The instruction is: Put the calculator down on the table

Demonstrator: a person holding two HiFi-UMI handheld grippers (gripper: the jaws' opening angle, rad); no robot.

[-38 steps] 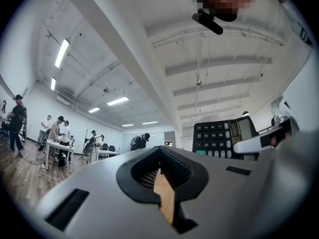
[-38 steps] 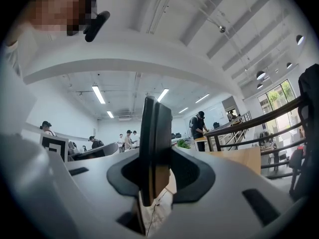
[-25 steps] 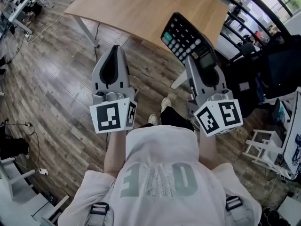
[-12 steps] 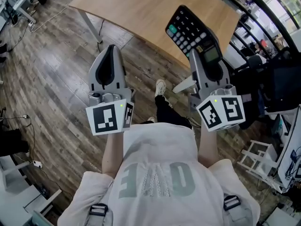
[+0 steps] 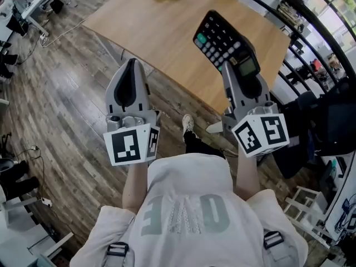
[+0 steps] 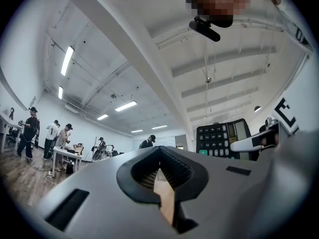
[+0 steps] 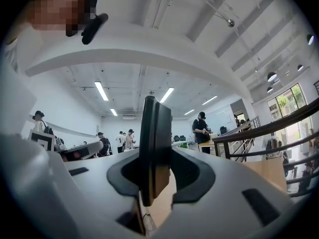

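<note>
Calculator (image 5: pixel 222 38) edge-on, pinched betw. R gripper (image 5: pixel 236 64) fingers over table (image 5: pixel 161 21); L gripper (image 5: pixel 132 64) fingers together, empty.

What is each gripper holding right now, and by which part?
The right gripper grips the calculator by its display end, with the keypad end sticking out ahead. The left gripper holds nothing; its jaws are together.
</note>
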